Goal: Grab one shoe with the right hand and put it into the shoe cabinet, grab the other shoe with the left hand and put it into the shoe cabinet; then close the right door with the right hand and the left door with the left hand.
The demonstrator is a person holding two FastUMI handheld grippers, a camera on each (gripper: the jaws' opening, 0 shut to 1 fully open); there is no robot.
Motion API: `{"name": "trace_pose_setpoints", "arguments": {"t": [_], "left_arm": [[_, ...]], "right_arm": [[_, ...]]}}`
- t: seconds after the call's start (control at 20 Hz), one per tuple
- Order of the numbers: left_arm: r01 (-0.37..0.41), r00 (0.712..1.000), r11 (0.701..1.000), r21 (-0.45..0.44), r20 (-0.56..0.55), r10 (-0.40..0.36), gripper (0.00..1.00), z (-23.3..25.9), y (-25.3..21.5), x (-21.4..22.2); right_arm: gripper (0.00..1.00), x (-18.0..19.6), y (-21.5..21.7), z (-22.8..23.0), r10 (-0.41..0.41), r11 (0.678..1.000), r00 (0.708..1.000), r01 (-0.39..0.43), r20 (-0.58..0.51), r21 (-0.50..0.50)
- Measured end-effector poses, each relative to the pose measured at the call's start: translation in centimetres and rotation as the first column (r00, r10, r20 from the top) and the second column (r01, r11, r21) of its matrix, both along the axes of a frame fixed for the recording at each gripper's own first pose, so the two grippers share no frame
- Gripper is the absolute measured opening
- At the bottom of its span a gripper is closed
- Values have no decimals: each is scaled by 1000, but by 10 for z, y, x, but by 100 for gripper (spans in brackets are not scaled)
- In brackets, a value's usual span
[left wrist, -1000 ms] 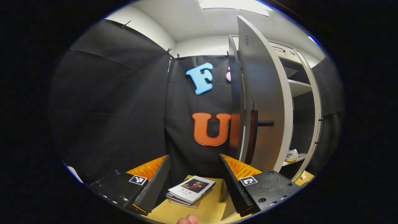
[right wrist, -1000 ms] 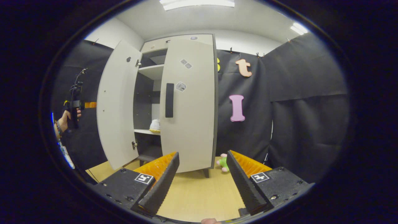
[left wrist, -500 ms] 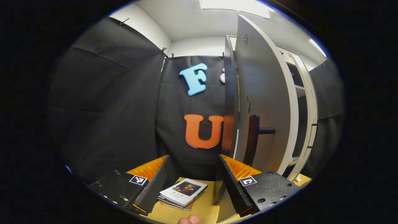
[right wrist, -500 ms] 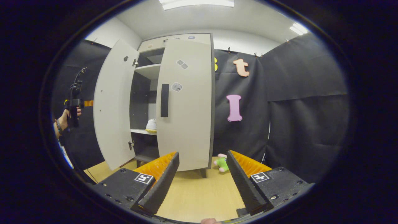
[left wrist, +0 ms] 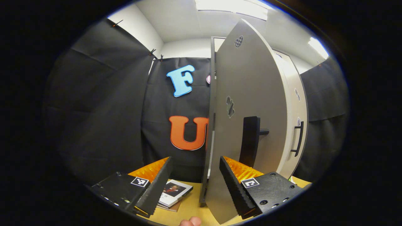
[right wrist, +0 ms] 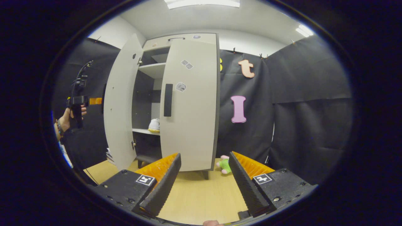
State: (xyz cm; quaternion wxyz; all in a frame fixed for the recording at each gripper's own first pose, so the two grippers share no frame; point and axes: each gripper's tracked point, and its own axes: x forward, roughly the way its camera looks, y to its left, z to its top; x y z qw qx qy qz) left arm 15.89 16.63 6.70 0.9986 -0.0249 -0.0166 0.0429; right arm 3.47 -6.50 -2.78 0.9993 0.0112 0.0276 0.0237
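Shoe cabinet (right wrist: 188, 103): centre of the right gripper view, upper middle of the left gripper view.
Left door (left wrist: 248, 125): swung further toward closed than 1 s ago, now hiding the shelves in the left gripper view; a gap remains.
Right door (right wrist: 188, 106): looks shut.
Shoe (right wrist: 154, 125): on the shelf inside, centre-left.
Left gripper (left wrist: 194, 185): jaws apart, straddling the door's lower edge.
Right gripper (right wrist: 204, 185): jaws apart, idle.
Meaning: only the last door closure remains.

Pale grey cabinet doors (right wrist: 188, 103) with black handles (right wrist: 168, 99), white shoe (right wrist: 154, 125), green plush toy (right wrist: 225, 164), tan wood floor (right wrist: 201, 197).
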Motion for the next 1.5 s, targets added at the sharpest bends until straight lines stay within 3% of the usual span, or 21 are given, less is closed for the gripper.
{"name": "trace_pose_setpoints", "arguments": {"t": [0.35,0.55,0.7,1.0,1.3,1.5], "left_arm": [[118,993,992,-45,19,-118,91,3,-83,37],[78,996,997,-26,48,-77,92,12,-97,41],[104,993,995,7,51,-105,92,12,-111,17],[117,993,991,70,10,-118,92,-19,-136,-74],[127,990,992,22,-66,-125,92,-69,-165,-138],[115,991,993,-18,-63,-116,92,-87,-168,-153]], "right_arm": [[99,-5,-16,-8,-28,999,1000,28,-11,25],[99,-10,-22,-10,-38,998,999,38,-9,46],[99,-8,-21,-11,-36,998,999,36,-8,50],[99,0,-9,-7,-9,996,1000,8,11,86],[99,3,7,-10,19,995,1000,-21,19,97],[99,0,13,-11,23,995,999,-25,26,97]]}}
